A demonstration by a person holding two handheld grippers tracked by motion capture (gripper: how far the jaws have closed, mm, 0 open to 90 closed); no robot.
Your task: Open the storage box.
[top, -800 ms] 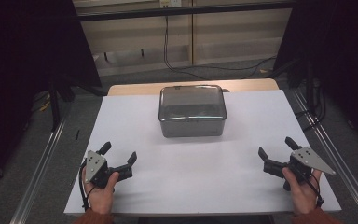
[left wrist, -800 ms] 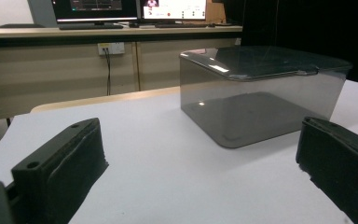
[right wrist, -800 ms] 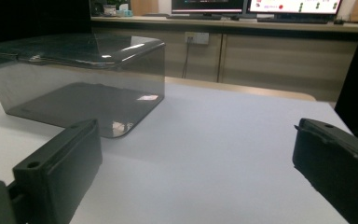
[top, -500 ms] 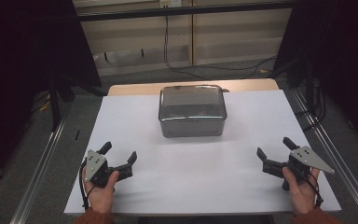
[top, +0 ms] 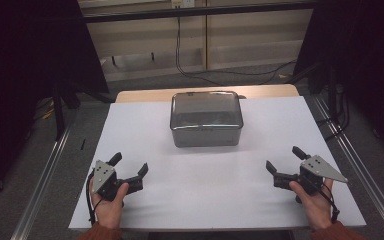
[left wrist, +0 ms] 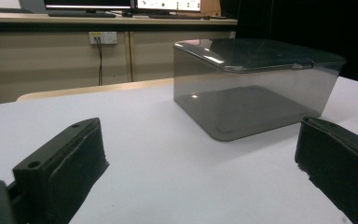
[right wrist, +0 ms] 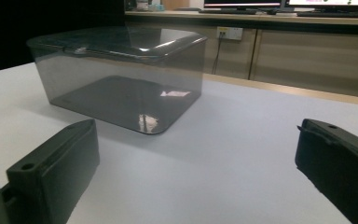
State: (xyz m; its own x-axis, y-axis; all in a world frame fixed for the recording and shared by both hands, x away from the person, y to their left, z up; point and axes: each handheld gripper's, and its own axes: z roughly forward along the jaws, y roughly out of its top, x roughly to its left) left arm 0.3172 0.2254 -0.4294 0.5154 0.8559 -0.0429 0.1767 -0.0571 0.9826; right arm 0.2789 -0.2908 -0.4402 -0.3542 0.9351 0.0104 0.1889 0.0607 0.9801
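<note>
- Your left gripper (top: 129, 166) rests low at the near left corner of the white table (top: 205, 180), held in your left hand (top: 109, 207). Its jaws stand wide apart with only bare table surface between them; nothing is gripped.
- Your right gripper (top: 285, 160) sits at the near right corner, held in your right hand (top: 316, 205). Its jaws are likewise spread wide and hold nothing.
- The grey translucent box (top: 206, 119) stands upright toward the far middle of the table, lid on, well apart from both grippers and roughly centred between them.
- In the left gripper view the box (left wrist: 254, 86) lies ahead and toward the right jaw; in the right gripper view the box (right wrist: 121, 70) lies ahead and toward the left jaw. Neither gripper touches it.
- What lies inside the box cannot be told through its tinted walls.
</note>
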